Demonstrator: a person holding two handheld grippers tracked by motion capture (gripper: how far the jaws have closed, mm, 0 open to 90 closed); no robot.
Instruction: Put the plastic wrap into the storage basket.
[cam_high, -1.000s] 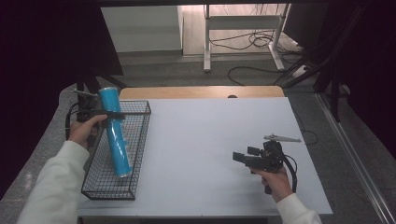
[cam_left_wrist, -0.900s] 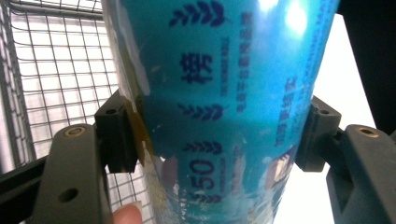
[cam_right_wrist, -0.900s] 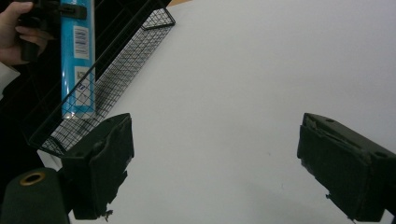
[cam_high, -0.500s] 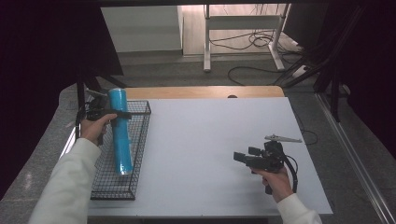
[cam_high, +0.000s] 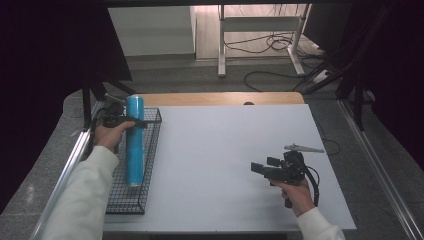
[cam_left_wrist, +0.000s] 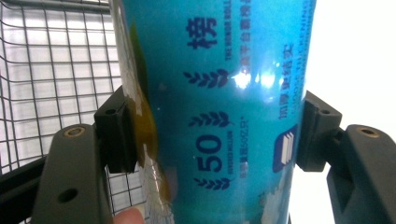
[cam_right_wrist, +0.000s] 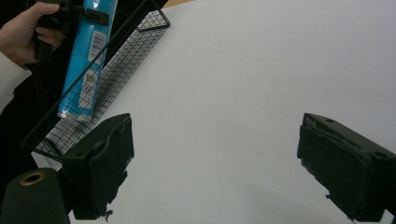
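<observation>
Nearest, at the table's (cam_high: 220, 165) front right: right gripper (cam_high: 261, 169) held low over the white top, jaws spread wide apart with nothing between them, bare table visible through the gap in the right gripper view. Well apart from it, over at the left edge: black wire basket (cam_high: 145, 197), long and narrow, running front to back. Inside it, a blue roll (cam_high: 134, 145) with its lower end down on the basket's mesh floor and its upper end tilted up past the far rim. Near that upper end, left gripper (cam_high: 134, 121) clamped on the roll, one black pad pressed to each side in the left gripper view, white printed characters and a "50" facing the camera. Beyond the table's far wooden edge: grey floor, loose cables (cam_high: 270, 45) and a white frame (cam_high: 260, 30).
</observation>
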